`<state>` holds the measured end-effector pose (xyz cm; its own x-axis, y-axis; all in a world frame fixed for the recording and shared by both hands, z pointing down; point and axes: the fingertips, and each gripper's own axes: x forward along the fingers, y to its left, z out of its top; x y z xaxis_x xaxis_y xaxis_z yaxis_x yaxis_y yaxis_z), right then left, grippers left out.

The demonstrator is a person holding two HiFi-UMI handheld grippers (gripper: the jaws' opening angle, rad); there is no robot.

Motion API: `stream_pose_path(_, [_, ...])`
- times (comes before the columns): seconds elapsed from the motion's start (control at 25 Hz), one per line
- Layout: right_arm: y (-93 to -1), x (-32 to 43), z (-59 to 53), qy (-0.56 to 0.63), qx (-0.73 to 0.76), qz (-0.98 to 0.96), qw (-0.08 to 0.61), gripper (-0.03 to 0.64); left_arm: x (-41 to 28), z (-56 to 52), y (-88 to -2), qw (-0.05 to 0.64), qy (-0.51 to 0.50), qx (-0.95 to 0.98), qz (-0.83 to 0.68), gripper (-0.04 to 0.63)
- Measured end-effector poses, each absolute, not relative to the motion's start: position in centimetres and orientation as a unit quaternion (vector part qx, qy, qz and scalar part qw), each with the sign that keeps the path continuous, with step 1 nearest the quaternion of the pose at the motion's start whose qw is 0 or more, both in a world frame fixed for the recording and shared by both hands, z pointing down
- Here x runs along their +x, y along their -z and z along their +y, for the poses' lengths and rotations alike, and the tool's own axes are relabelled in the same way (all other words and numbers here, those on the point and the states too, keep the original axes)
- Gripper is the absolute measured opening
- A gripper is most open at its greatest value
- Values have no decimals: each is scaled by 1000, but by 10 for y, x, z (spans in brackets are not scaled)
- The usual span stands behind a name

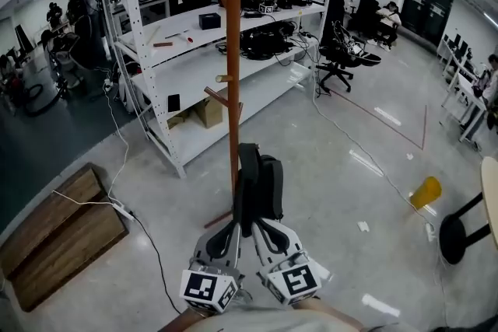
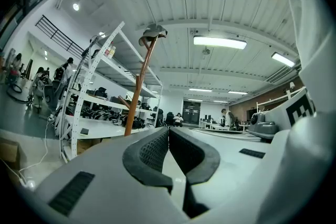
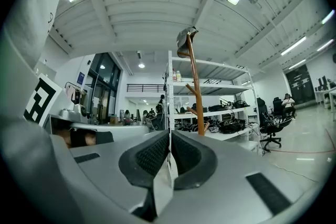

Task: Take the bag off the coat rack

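Observation:
A tall brown wooden coat rack point(image 1: 233, 50) stands on the floor in front of me, with short pegs along its pole. A small grey bag-like thing point(image 2: 155, 32) hangs on the very top of it, and it also shows in the right gripper view point(image 3: 184, 39). Both grippers are low and close to me, side by side, pointing at the pole and well short of the top. My left gripper point(image 1: 249, 155) point(image 2: 168, 131) is shut with nothing in it. My right gripper point(image 1: 271, 167) point(image 3: 170, 134) is shut and empty too.
White metal shelving point(image 1: 194, 50) with dark gear stands right behind the rack. A wooden pallet point(image 1: 58, 237) lies at the left, and a white cable point(image 1: 117, 190) runs along the floor. A yellow container point(image 1: 426, 191) and a black stool point(image 1: 459, 233) are at the right. People sit at the back.

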<state>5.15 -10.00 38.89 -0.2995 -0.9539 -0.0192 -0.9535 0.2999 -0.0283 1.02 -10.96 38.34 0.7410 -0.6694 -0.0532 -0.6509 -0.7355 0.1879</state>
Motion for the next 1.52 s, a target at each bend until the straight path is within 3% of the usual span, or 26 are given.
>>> stream_pose_path(0.6, [-386,57,-200,11,-625,781,7,21,14,-215,-388,91,52,939,-329,18])
stream_pose_path(0.88, [-379,51,-209,3,-593,805,39,21,12,-225,-391,100,57,934,-339,18])
stream_pose_path(1.28, [-404,65,-232,27,-570,821,-22,25,13,-238,-402,121,52,920,-370,18])
stream_pose_path(1.32, [-411,67,-238,38,-567,822,-33,40,13,-239,-406,124,48,919,-372,18])
stream_pose_path(1.4, [-426,72,-250,55,-565,821,-54,164,13,-241,-415,132,39,917,-375,18])
stream_pose_path(1.52, [-457,88,-272,66,-571,814,-86,203,17,-244,-432,144,30,913,-379,18])
